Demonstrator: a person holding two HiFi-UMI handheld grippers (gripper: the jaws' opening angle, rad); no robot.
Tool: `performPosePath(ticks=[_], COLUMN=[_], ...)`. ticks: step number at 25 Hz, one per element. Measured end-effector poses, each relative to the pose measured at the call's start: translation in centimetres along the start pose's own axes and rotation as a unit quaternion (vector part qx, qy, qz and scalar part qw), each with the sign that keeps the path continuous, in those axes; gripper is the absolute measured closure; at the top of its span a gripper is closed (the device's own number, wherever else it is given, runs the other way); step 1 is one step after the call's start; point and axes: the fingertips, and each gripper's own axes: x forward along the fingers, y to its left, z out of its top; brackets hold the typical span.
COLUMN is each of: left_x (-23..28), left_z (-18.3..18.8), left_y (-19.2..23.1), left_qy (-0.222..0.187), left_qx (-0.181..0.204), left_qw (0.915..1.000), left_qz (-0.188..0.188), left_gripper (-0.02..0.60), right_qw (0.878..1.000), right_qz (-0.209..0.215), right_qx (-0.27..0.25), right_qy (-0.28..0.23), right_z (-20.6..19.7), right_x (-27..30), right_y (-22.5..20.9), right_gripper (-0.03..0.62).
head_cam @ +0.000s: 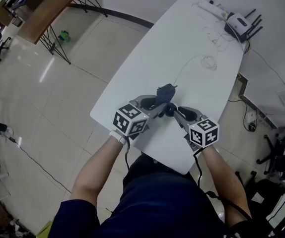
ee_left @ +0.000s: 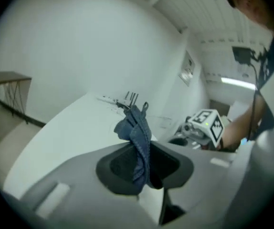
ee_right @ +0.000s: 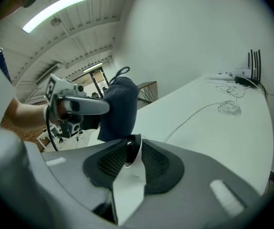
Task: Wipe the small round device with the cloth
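My left gripper (head_cam: 157, 104) is shut on a dark blue cloth (head_cam: 165, 90), which stands up bunched from between its pads (ee_left: 138, 132). Facing it, my right gripper (head_cam: 175, 111) is shut on the small round device (head_cam: 171, 109), a dark disc with a white rim pinched edge-on between the pads (ee_right: 129, 150). In the right gripper view the cloth (ee_right: 120, 106) hangs just above and behind the device, and I cannot tell if they touch. Both grippers are over the near end of the white table (head_cam: 152, 58). A thin white cable (head_cam: 187, 66) runs from the device across the table.
The cable ends in a small coil (head_cam: 209, 61) mid-table. At the far end stand a white router with black antennas (head_cam: 239, 23) and a power strip (head_cam: 209, 5). The table's near edge is right under my hands. A wooden desk (head_cam: 48, 9) stands off to the left.
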Motion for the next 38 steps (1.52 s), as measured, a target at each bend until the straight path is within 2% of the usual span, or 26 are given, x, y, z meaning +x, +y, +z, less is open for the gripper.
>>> performPosePath(ticks=[1, 3, 6, 8, 10, 13, 18, 20, 23, 27, 30, 32, 34, 36, 38], left_x=[0.1, 0.9, 3.1, 4.5, 5.5, 6.8, 8.5, 8.3, 7.5, 6.2, 5.3, 4.5, 4.0, 3.5, 3.2], left_z=[0.2, -0.4, -1.9, -2.9, -4.4, -6.6, -7.7, -7.4, -5.8, -3.4, -2.2, -2.2, -2.7, -3.6, -4.4], left_y=[1.5, 4.2, 5.7, 5.6, 5.1, 5.0, 4.9, 4.0, 2.7, 1.1, 0.0, -1.1, -2.1, -3.3, -4.3], left_qy=[-0.003, 0.024, 0.102, 0.152, 0.201, 0.252, 0.272, 0.272, 0.264, 0.253, 0.247, 0.247, 0.242, 0.237, 0.23], left_qx=[-0.03, -0.061, -0.074, -0.071, -0.075, -0.088, -0.106, -0.103, -0.083, -0.023, 0.062, 0.133, 0.218, 0.301, 0.359], left_qw=[0.9995, 0.9978, 0.9894, 0.9788, 0.9646, 0.9462, 0.9362, 0.9315, 0.9298, 0.9361, 0.9433, 0.9412, 0.9315, 0.9125, 0.8941], left_qz=[0.002, -0.008, -0.072, -0.116, -0.154, -0.182, -0.195, -0.218, -0.242, -0.243, -0.213, -0.189, -0.163, -0.145, -0.135], left_gripper=[0.506, 0.506, 0.506, 0.508, 0.508, 0.508, 0.508, 0.508, 0.509, 0.509, 0.509, 0.509, 0.509, 0.508, 0.508], right_qw=[1.0, 1.0, 1.0, 1.0, 1.0, 1.0, 1.0, 1.0, 1.0, 1.0, 1.0, 1.0, 1.0, 1.0, 1.0], right_qz=[0.0, -0.003, -0.007, -0.008, -0.007, -0.003, -0.002, -0.002, -0.001, -0.005, -0.007, -0.007, -0.006, -0.007, -0.008], right_qx=[-0.001, -0.007, -0.017, -0.016, -0.012, -0.009, -0.006, -0.004, -0.005, -0.007, -0.013, -0.015, -0.017, -0.019, -0.022], right_qy=[-0.001, -0.003, -0.006, -0.006, -0.003, 0.002, 0.0, -0.001, 0.0, 0.002, 0.006, 0.01, 0.013, 0.015, 0.016], right_z=[0.0, 0.1, 0.2, 0.1, 0.1, 0.1, 0.1, 0.1, 0.0, -0.2, -0.3, -0.5, -0.6, -0.6, -0.6], right_x=[0.0, 0.0, 0.0, 0.0, 0.1, 0.2, 0.2, 0.2, 0.1, 0.1, 0.2, 0.2, 0.2, 0.1, 0.2], right_y=[0.0, 0.1, 0.3, 0.3, 0.5, 0.6, 0.3, 0.3, 0.0, 0.0, 0.1, 0.1, 0.1, 0.1, 0.0], right_gripper=[0.494, 0.494, 0.494, 0.494, 0.493, 0.493, 0.493, 0.493, 0.493, 0.493, 0.493, 0.493, 0.493, 0.493, 0.493])
